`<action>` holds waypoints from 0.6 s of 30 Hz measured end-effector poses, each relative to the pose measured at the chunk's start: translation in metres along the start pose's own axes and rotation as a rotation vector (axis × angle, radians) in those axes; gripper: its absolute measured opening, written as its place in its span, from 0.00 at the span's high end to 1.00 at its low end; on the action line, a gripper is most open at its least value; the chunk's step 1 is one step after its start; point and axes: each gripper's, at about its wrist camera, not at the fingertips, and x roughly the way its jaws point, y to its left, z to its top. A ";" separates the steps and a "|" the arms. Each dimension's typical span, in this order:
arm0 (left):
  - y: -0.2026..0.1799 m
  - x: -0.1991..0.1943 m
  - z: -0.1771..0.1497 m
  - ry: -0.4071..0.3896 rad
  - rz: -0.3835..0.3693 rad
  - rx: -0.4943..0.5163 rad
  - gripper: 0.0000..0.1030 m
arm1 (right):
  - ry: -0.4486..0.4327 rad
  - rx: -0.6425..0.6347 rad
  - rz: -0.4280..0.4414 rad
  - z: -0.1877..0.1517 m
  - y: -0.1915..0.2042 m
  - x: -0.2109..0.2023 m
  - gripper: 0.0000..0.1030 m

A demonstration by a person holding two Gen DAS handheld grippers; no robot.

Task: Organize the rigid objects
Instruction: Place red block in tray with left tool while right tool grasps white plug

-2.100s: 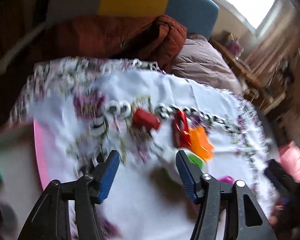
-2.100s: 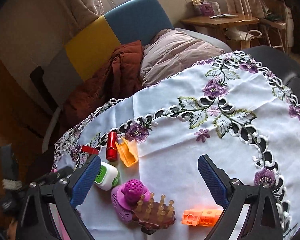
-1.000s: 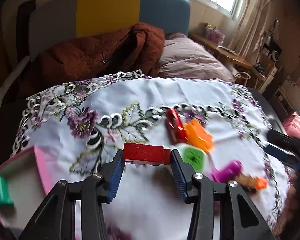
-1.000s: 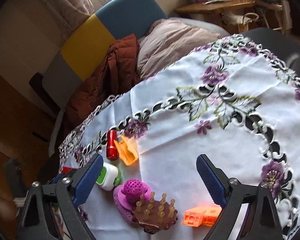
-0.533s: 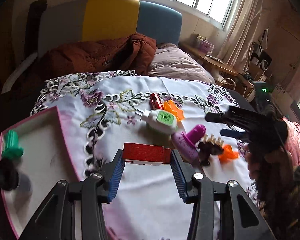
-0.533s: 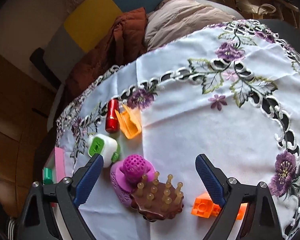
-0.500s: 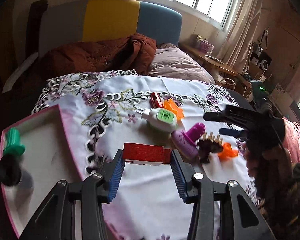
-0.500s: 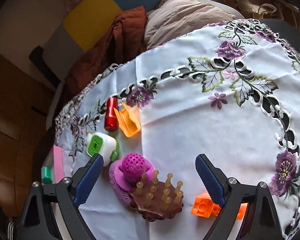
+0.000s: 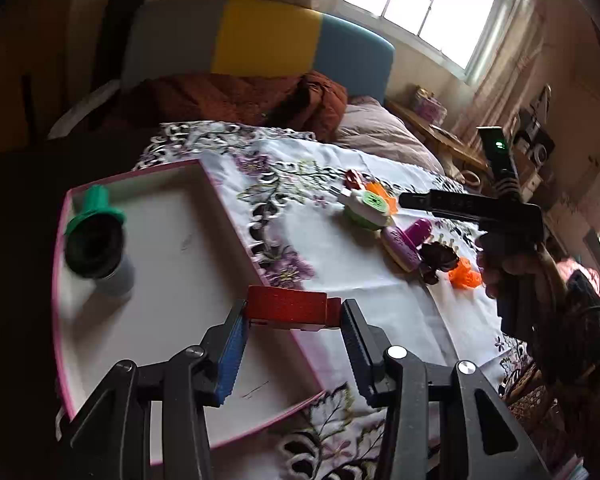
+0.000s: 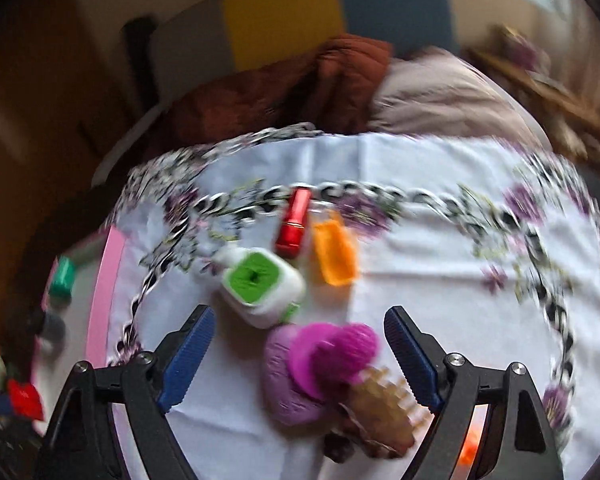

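Note:
My left gripper [image 9: 292,320] is shut on a red block [image 9: 287,305] and holds it above the right rim of the pink-edged tray [image 9: 236,224]. The tray holds a green piece [image 9: 96,206] and a dark cylinder [image 9: 98,254]. My right gripper [image 10: 296,344] is open and empty, hovering over a purple toy [image 10: 324,360] and a brown peg brush [image 10: 384,412]. A white box with a green top [image 10: 260,280], a red tube [image 10: 294,222] and an orange clip [image 10: 334,252] lie beyond it. The right gripper also shows in the left wrist view [image 9: 472,206].
The round table wears a white cloth with purple flower embroidery [image 9: 360,292]. An orange block [image 9: 464,276] lies by the brush. A sofa with a rust blanket [image 9: 236,96] stands behind the table. The tray sits at the table's left edge [image 10: 104,280].
My left gripper has carried the red block left, from over the cloth to above the tray's rim. My right gripper has swung down toward the purple toy and brush.

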 end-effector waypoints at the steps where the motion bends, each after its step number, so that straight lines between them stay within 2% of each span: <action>1: 0.005 -0.004 -0.002 -0.004 -0.002 -0.016 0.54 | 0.013 -0.039 -0.002 0.004 0.008 0.005 0.15; 5: 0.022 -0.016 -0.007 -0.017 0.002 -0.059 0.54 | 0.109 -0.221 -0.050 0.020 0.044 0.036 0.15; 7: 0.029 -0.020 -0.008 -0.022 0.007 -0.078 0.54 | 0.160 -0.270 -0.074 0.023 0.053 0.053 0.15; 9: 0.038 -0.024 -0.011 -0.024 0.016 -0.099 0.54 | 0.203 -0.301 -0.095 0.025 0.059 0.069 0.22; 10: 0.043 -0.025 -0.013 -0.024 0.023 -0.112 0.54 | 0.218 -0.307 -0.108 0.025 0.061 0.075 0.37; 12: 0.051 -0.028 -0.016 -0.024 0.034 -0.132 0.54 | 0.264 -0.317 -0.116 0.021 0.064 0.085 0.43; 13: 0.057 -0.030 -0.019 -0.023 0.039 -0.147 0.54 | 0.272 -0.322 -0.109 0.018 0.066 0.086 0.46; 18: 0.081 -0.037 -0.029 -0.024 0.076 -0.203 0.54 | 0.247 -0.303 -0.070 0.002 0.076 0.075 0.47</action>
